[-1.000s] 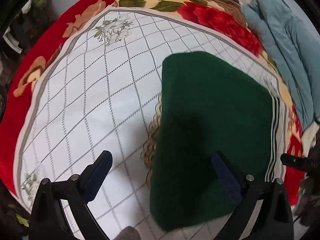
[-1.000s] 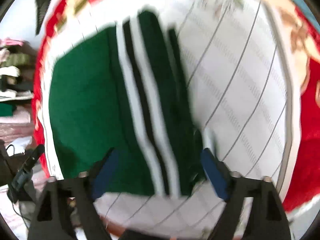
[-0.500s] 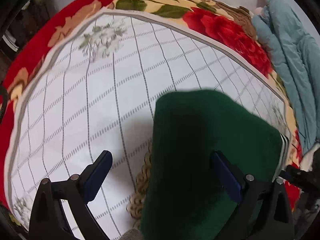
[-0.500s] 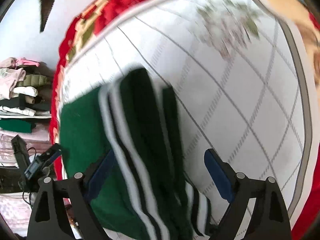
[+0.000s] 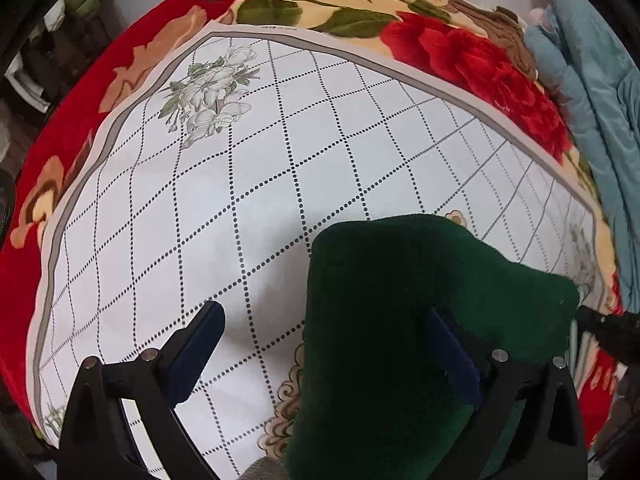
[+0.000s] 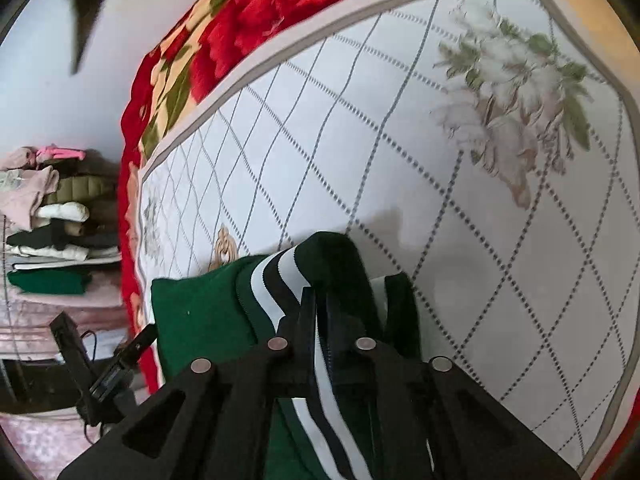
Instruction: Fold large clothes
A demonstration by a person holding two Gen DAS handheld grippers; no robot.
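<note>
A folded dark green garment (image 5: 404, 320) lies on a white checked cloth (image 5: 240, 184) with flower prints. My left gripper (image 5: 324, 344) is open above the cloth, its right finger over the garment's folded edge and its left finger over bare cloth. In the right wrist view the garment (image 6: 196, 312) shows its white and black striped hem (image 6: 276, 284). My right gripper (image 6: 320, 300) is shut on that striped hem, which rises in a fold between the jaws.
A red flowered blanket (image 5: 472, 60) lies under the white cloth. A light blue quilt (image 5: 600, 104) lies at the far right. A stack of folded clothes (image 6: 52, 216) stands at the left in the right wrist view, with a black stand (image 6: 104, 368) below it.
My right gripper has closed on the striped hem, which was between open jaws before. The left gripper has drawn back, so the green garment sits lower in its view.
</note>
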